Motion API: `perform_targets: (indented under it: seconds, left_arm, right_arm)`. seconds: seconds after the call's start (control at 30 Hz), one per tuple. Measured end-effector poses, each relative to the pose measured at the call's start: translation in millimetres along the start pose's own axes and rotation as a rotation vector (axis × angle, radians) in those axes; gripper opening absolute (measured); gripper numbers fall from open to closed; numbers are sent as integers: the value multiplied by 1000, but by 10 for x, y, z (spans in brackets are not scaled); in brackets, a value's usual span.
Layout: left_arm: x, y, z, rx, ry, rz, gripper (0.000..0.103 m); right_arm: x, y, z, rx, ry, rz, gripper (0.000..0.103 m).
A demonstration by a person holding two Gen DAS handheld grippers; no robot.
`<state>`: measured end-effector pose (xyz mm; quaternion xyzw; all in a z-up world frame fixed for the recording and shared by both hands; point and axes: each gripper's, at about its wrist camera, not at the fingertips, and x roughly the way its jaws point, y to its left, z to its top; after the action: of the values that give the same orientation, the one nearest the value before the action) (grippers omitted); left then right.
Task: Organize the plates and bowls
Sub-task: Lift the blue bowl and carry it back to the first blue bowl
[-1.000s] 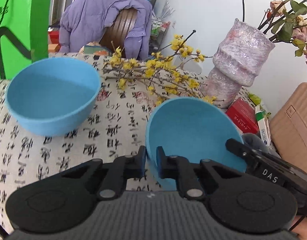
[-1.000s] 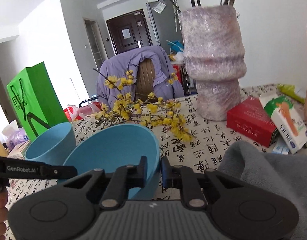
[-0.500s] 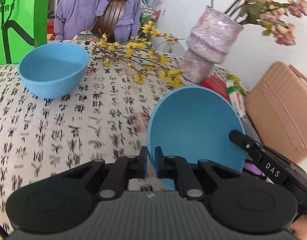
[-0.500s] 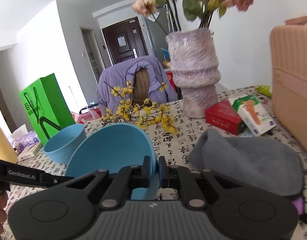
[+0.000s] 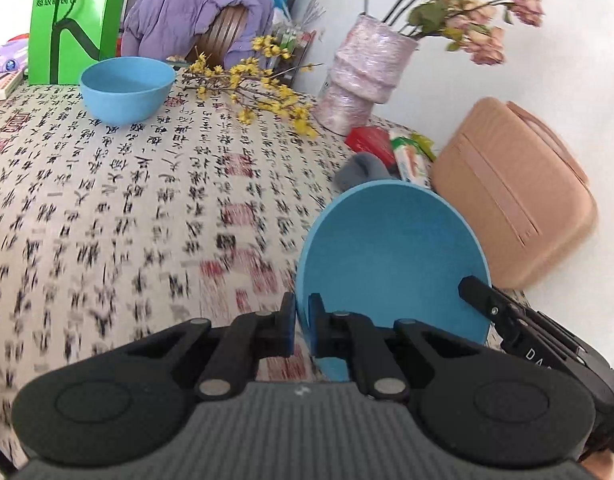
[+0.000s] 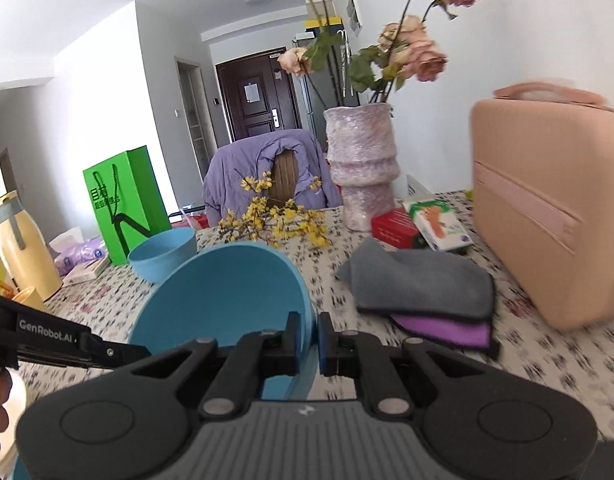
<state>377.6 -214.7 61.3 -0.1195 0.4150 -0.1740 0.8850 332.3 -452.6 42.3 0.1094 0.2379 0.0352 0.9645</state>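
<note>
A large blue bowl (image 5: 391, 256) hangs tilted above the table, held from two sides. My left gripper (image 5: 302, 325) is shut on its near rim. My right gripper (image 6: 307, 338) is shut on the opposite rim of the same bowl (image 6: 223, 300). In the left wrist view the right gripper's black body shows at the bowl's right edge. A second blue bowl (image 5: 127, 89) stands upright on the calligraphy tablecloth (image 5: 107, 208) at the far left, also seen as the far bowl (image 6: 163, 254) in the right wrist view.
A wrapped pink vase (image 5: 363, 76) with dried roses and a yellow flower branch (image 5: 263, 92) stand at the table's back. A pink case (image 6: 547, 216), folded grey and purple cloths (image 6: 423, 288), small boxes (image 6: 395, 227), a green bag (image 6: 119, 204) and a yellow flask (image 6: 23, 248) ring the table.
Both grippers have carried the held blue bowl back and away from the vase and the other bowl, slightly upward. The pink case has come into view. Both grips have stayed shut.
</note>
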Motion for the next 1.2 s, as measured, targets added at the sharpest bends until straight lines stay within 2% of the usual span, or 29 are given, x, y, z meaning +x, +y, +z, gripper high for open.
perform_targets:
  seconds: [0.27,0.6,1.0,1.2]
  left_arm:
    - [-359,-149,-625,-20,-56,6,6]
    - [-728,-119,-1152,-69,-82,-17,7]
    - [-943,-114,-1285,-76,-123,-40,7]
    - [-1176,-42,-1282,-69,-198,-51,7]
  right_arm:
    - [-584,-54,-412,-11,15,-11,8]
    - [-1060,-11,-748,-54,27,14,8]
    - [-1350,134,-764,-107,-8,6,8]
    - [-1467,241,-723,-113,-33,20,8]
